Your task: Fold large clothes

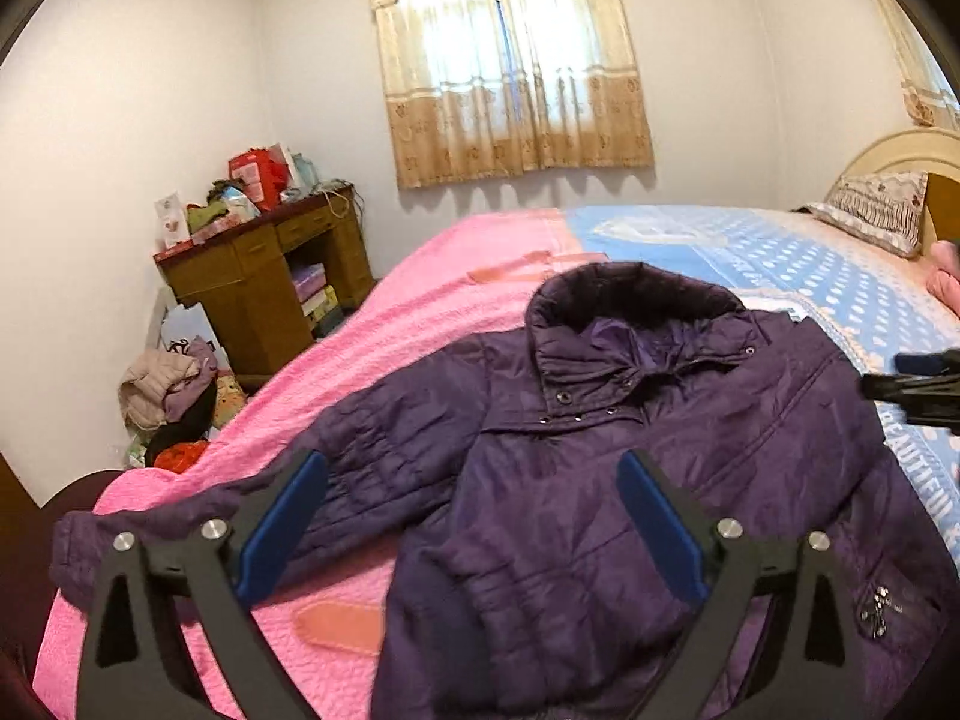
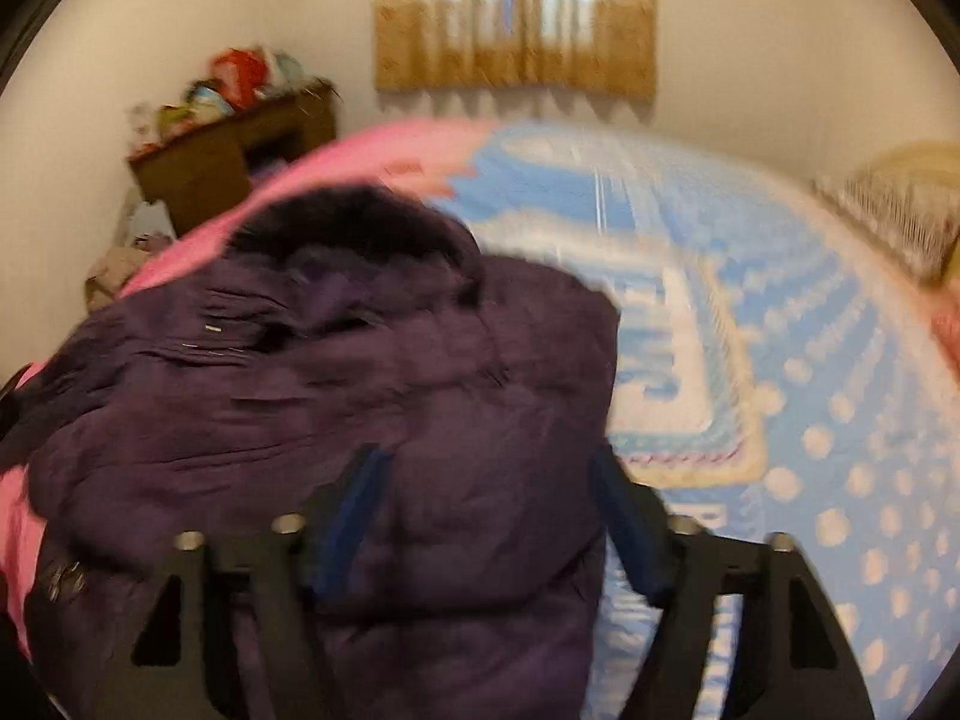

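A dark purple padded jacket (image 1: pixel 600 480) lies front up on the bed, hood (image 1: pixel 630 291) toward the window, one sleeve (image 1: pixel 198 516) stretched to the left. My left gripper (image 1: pixel 474 516) is open and empty above the jacket's front, blue pads (image 1: pixel 282 528) wide apart. The right gripper's black tip (image 1: pixel 918 387) shows at the right edge over the jacket's shoulder. In the blurred right wrist view the jacket (image 2: pixel 360 420) lies bunched, and my right gripper (image 2: pixel 486 516) is open over its right side, holding nothing.
The bed has a pink quilt (image 1: pixel 420 300) on the left and a blue dotted cover (image 1: pixel 810 276) on the right, with a pillow (image 1: pixel 876 210) by the headboard. A cluttered wooden desk (image 1: pixel 264 276) and a clothes pile (image 1: pixel 174 396) stand at the far left.
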Motion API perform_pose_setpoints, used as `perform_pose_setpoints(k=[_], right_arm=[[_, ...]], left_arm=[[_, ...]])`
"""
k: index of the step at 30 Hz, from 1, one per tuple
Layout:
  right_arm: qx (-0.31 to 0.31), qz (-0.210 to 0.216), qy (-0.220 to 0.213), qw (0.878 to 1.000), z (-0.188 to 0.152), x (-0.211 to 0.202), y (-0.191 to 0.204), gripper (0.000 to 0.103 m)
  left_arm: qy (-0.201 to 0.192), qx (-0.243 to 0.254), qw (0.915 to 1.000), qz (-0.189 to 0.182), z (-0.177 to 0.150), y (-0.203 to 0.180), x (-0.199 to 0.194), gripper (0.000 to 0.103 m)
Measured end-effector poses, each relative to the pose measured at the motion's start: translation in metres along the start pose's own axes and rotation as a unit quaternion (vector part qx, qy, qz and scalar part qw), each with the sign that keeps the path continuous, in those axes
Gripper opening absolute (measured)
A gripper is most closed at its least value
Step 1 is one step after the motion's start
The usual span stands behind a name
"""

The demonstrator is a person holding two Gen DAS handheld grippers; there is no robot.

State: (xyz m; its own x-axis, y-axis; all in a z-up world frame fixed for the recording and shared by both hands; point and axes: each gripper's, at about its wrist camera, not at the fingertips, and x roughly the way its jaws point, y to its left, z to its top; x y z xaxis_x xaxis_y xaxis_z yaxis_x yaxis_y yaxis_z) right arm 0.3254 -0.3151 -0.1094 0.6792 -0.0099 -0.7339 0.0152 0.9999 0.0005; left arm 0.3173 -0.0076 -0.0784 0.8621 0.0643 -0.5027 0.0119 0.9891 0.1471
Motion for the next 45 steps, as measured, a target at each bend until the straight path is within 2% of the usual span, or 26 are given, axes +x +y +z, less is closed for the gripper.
perform_pose_setpoints(k=[2,4,6,8,10,12,15,17,19,21,23,27,30,33,38,45], right_arm=[[0.010,-0.027,0.042,0.999,-0.008,0.030,-0.015,0.056],[0.042,-0.034,0.055,0.997,-0.020,0.044,-0.038,0.056],[0.085,-0.003,0.053,0.995,-0.029,0.046,-0.063,0.057],[0.101,0.013,0.049,0.994,-0.034,0.043,-0.074,0.057],[0.080,0.001,0.046,0.996,-0.033,0.038,-0.073,0.057],[0.087,-0.013,0.036,0.996,-0.030,0.023,-0.076,0.057],[0.061,-0.050,-0.021,0.997,-0.019,-0.016,-0.058,0.057],[0.032,-0.030,-0.056,0.997,-0.007,-0.036,-0.041,0.057],[0.003,0.005,-0.067,0.998,0.002,-0.040,-0.020,0.057],[-0.024,0.024,-0.065,0.997,0.008,-0.027,-0.002,0.058],[-0.043,0.037,-0.045,0.997,0.011,0.004,0.014,0.059],[-0.059,0.011,0.006,0.998,-0.001,0.058,0.017,0.059],[-0.041,0.029,0.011,0.999,-0.006,0.066,0.007,0.059],[-0.047,0.026,0.019,0.998,-0.005,0.071,0.007,0.059],[-0.060,0.008,0.020,0.998,-0.009,0.073,0.014,0.060],[-0.071,-0.007,0.018,0.997,-0.012,0.075,0.023,0.060]], left_arm=[[0.017,0.023,0.9996,-0.002,-0.005,-0.013,0.021,0.100],[0.038,0.052,0.9979,0.010,-0.015,-0.025,0.039,0.100],[0.070,0.077,0.9944,0.018,-0.030,-0.033,0.058,0.100],[0.093,0.074,0.9929,0.013,-0.039,-0.036,0.068,0.100],[0.103,0.075,0.9917,0.017,-0.044,-0.037,0.072,0.101],[0.100,0.077,0.9918,0.019,-0.041,-0.037,0.067,0.101],[0.078,0.066,0.9947,0.018,-0.029,-0.031,0.047,0.100],[0.050,0.049,0.9974,0.018,-0.018,-0.026,0.034,0.103],[0.041,0.033,0.9985,0.013,-0.011,-0.027,0.034,0.103],[0.049,0.029,0.9984,0.002,-0.008,-0.034,0.042,0.103],[0.064,0.033,0.9974,-0.005,-0.012,-0.044,0.056,0.103],[0.112,0.047,0.9926,0.005,-0.025,-0.057,0.091,0.103],[0.145,0.041,0.9885,-0.008,-0.029,-0.056,0.105,0.103],[0.175,0.034,0.9839,-0.020,-0.032,-0.057,0.116,0.103],[0.175,0.048,0.9833,0.000,-0.033,-0.066,0.118,0.103],[0.171,0.048,0.9842,0.002,-0.035,-0.064,0.114,0.103]])
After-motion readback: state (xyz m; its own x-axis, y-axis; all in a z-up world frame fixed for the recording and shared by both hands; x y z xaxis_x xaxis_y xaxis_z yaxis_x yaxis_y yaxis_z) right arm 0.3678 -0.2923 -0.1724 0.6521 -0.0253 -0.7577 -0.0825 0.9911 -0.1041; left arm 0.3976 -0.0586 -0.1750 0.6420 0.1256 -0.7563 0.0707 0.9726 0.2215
